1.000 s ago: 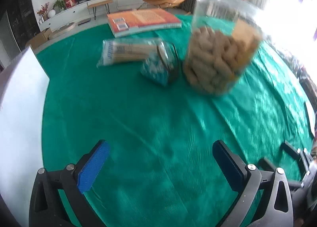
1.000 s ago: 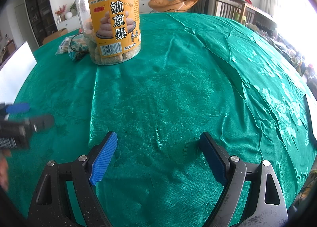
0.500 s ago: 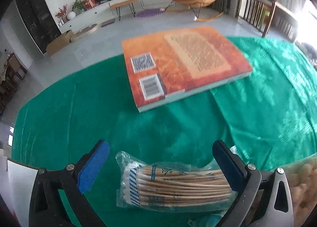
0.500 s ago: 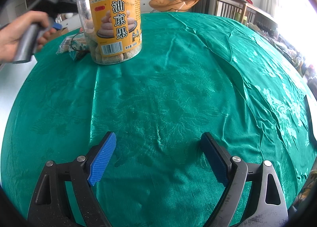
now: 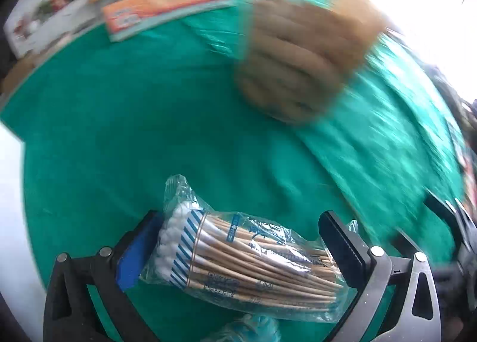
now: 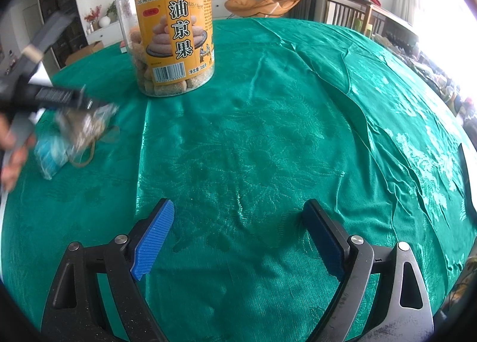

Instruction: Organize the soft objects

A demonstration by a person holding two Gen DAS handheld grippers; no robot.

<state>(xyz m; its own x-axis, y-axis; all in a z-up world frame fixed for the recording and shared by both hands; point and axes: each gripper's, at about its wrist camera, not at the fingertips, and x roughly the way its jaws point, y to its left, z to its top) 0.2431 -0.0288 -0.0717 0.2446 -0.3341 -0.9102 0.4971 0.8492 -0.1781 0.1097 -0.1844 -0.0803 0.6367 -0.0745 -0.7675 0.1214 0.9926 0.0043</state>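
Left gripper (image 5: 238,249): jaws set fairly wide, clamped across a clear plastic bag of cotton swabs (image 5: 244,255). The bag lies crosswise between the pads, cotton tips toward the left pad, stick ends toward the right. The bag fills the gap and appears carried clear of the green tablecloth (image 5: 149,133); contact on the right pad is partly hidden, so the firmness of the hold is a judgement. Gripping across the length suits a limp packet: the stiff sticks inside take the squeeze and keep it from sagging.

Right gripper (image 6: 238,240): jaws wide apart, nothing between them, hovering low over bare cloth near the table's near edge. It looks to be waiting clear of the work.

Just below the swab bag, a blue-patterned soft pouch (image 6: 50,154) with a looped cord sits on the cloth at the left; whether it touches the bag cannot be told, owing to blur.

Further off stands an upright snack jar (image 6: 170,35), rigid and not part of the sorting. Beyond it, at the far left edge, lies an orange book (image 5: 161,8).

Judgement: pick-up made, transfer under way; destination not visible.
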